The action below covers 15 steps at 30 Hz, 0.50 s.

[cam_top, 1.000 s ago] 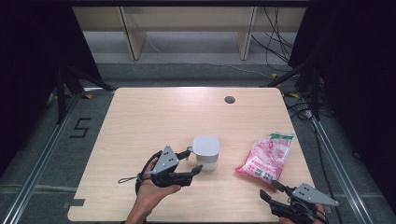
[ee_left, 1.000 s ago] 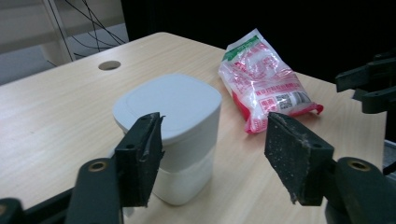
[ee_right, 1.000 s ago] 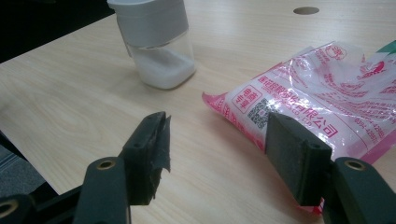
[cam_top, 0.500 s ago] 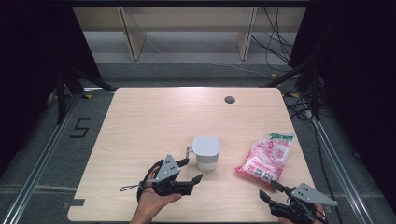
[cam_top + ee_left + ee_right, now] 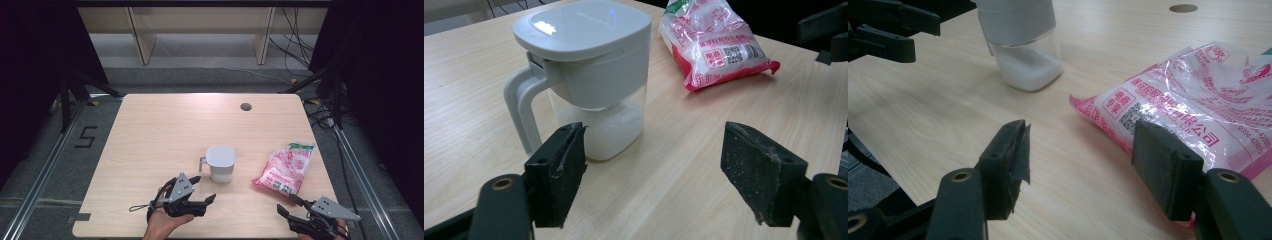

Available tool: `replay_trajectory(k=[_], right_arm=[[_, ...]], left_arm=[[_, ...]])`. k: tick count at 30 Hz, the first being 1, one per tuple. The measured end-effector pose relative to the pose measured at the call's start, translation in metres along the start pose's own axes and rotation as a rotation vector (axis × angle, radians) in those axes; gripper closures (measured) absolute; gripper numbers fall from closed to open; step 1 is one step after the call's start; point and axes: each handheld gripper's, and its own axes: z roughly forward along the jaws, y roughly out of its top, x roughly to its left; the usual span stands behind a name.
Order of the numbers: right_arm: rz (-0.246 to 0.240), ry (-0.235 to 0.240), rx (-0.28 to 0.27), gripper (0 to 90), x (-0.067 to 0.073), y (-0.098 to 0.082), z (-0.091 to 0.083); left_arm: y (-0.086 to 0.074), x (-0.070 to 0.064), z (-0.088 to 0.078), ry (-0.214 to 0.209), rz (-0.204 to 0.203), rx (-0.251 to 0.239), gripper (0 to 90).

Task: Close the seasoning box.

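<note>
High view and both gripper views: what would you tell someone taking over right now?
Left gripper: jaws just opened wide, nothing between them, beside the jug's handle.
Right gripper: open, empty, near the pink bag.
White-lidded jug: upright mid-table, lid on, some white granules at the bottom.
Done: nothing that can be judged. Left, probably: open the bag and fill the jug.

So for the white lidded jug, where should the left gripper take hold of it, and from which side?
Probably by the handle. The jug stands upright with its handle on the left gripper's side, and the loop leaves a gap for one jaw. The open jaws, nothing between them, could come in level from that side and close across the upright bar. The body looks wider and smoother.
</note>
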Motion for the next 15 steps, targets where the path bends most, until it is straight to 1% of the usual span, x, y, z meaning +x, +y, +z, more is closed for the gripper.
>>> replay_trajectory(k=[2,3,4,5,6,7,8,9,10,11,12,13,14,15], right_arm=[[0.007,0.015,0.023,39.4,0.001,-0.001,0.001],[0.007,0.015,0.023,39.4,0.001,-0.001,0.001],[0.006,0.024,0.039,39.2,0.001,-0.002,0.001],[0.040,0.027,0.073,39.0,0.005,-0.002,0.000],[0.030,0.033,0.081,38.7,0.005,-0.003,0.000],[0.012,0.031,0.074,38.6,0.005,-0.003,0.002],[-0.034,0.044,0.070,38.3,0.003,-0.004,0.005],[-0.030,0.061,0.102,37.5,0.006,-0.005,0.005],[-0.032,0.060,0.120,37.2,0.008,-0.006,0.006],[-0.049,0.076,0.134,36.7,0.009,-0.006,0.007],[-0.059,0.079,0.135,36.2,0.010,-0.007,0.008],[-0.059,0.079,0.135,36.2,0.010,-0.007,0.008],[-0.075,0.086,0.152,36.1,0.013,-0.008,0.009],[-0.075,0.086,0.152,36.1,0.013,-0.008,0.009]], left_arm=[[-0.002,-0.002,0.000,0.002,0.009,0.007,25.0],[-0.004,-0.003,0.001,-0.006,0.001,0.003,25.0],[-0.005,-0.004,0.001,-0.005,0.003,0.008,24.9],[-0.006,-0.005,0.000,0.000,0.003,0.017,24.7],[-0.008,-0.006,0.001,-0.008,0.011,0.017,24.4],[-0.009,-0.007,0.001,0.000,0.013,0.028,24.4],[-0.012,-0.007,0.003,-0.007,0.017,0.020,24.3],[-0.013,-0.007,0.002,0.001,0.024,0.046,24.0],[-0.015,-0.008,0.004,-0.012,0.010,0.038,23.8],[-0.016,-0.008,0.003,0.000,0.019,0.054,23.6],[-0.020,-0.009,0.004,-0.008,0.015,0.059,23.5],[-0.020,-0.009,0.004,-0.008,0.015,0.059,23.4],[-0.024,-0.011,0.005,-0.008,0.007,0.065,23.5],[-0.024,-0.011,0.005,-0.008,0.007,0.065,23.5]])
